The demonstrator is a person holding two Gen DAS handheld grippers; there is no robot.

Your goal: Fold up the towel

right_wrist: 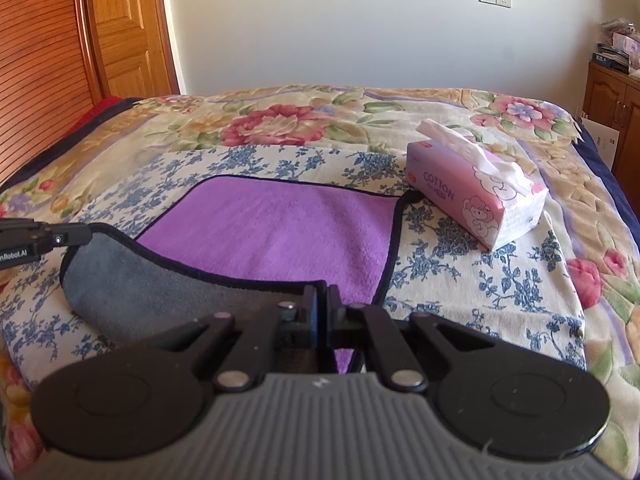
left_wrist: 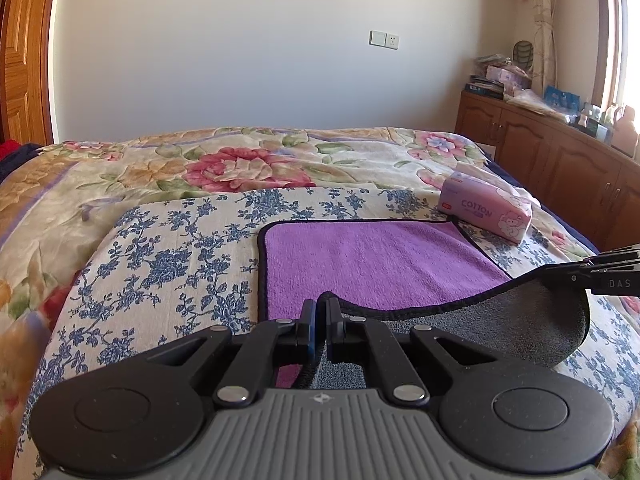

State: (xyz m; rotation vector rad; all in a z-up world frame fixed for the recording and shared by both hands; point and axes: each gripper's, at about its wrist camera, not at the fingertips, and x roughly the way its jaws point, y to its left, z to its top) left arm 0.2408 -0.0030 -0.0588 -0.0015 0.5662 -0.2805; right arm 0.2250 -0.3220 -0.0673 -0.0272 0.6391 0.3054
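Note:
A purple towel (left_wrist: 372,260) with black trim and a grey underside lies on a blue-flowered cloth (left_wrist: 168,256) on the bed. My left gripper (left_wrist: 319,308) is shut on the towel's near left corner, lifted so the grey side (left_wrist: 520,320) shows. My right gripper (left_wrist: 560,270) enters at the right edge, pinching the other near corner. In the right wrist view my right gripper (right_wrist: 322,300) is shut on the towel's near edge (right_wrist: 264,236), and my left gripper (right_wrist: 86,234) holds the raised corner at the left.
A pink tissue pack (left_wrist: 486,210) marked COTTON lies just beyond the towel's far right corner; it also shows in the right wrist view (right_wrist: 472,196). A floral quilt (left_wrist: 240,164) covers the bed. Wooden cabinets (left_wrist: 560,168) stand at the right, a wooden door (right_wrist: 124,28) at the left.

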